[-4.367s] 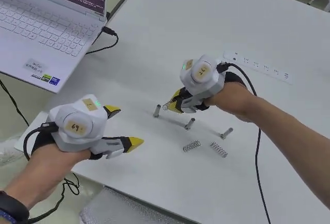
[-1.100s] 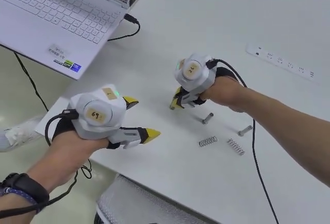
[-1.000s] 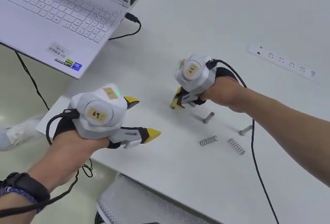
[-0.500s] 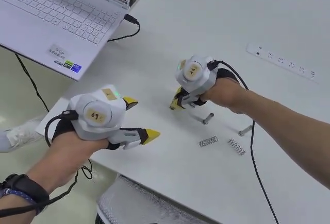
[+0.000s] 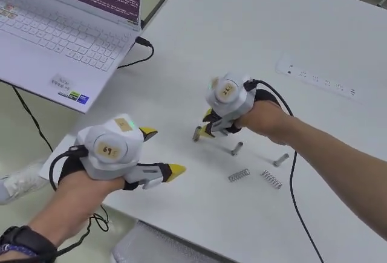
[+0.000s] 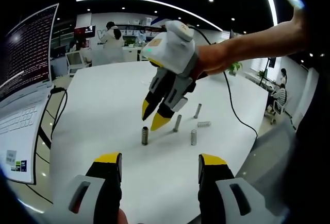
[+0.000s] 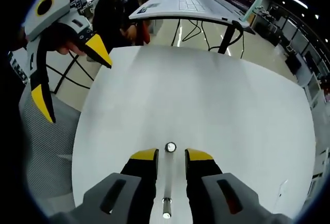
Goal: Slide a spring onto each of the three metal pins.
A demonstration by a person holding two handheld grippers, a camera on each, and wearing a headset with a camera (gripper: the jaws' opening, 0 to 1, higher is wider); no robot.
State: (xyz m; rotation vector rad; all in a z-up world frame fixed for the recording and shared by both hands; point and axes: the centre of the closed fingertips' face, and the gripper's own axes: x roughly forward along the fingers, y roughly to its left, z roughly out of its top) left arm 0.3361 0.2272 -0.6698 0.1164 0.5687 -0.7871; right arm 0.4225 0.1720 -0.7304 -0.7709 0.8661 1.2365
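On white bench point(image 5: 242, 33): left tongs point(image 5: 162, 150) spread, sticker point(image 5: 109, 150) perhaps "69"; right tongs point(image 7: 171, 155) slightly parted over pin point(image 6: 145, 135).

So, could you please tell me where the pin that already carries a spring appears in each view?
Head view: the pin stands centre, leftmost of three.
Left gripper view: the pin, just left of centre.
Right gripper view: the pin, low centre, between the jaws.
Shared landmark: the laptop.

On the surface point(image 5: 254, 27) we place everything by the leftmost pin point(image 5: 196, 133). A second pin point(image 5: 236, 149) and a third pin point(image 5: 280, 159) run off to its right (slanting toward us). The two springs point(image 5: 239, 175) lie right of it and nearer us. The laptop point(image 5: 54, 39) sits behind-left and the power strip point(image 5: 314, 78) behind-right.
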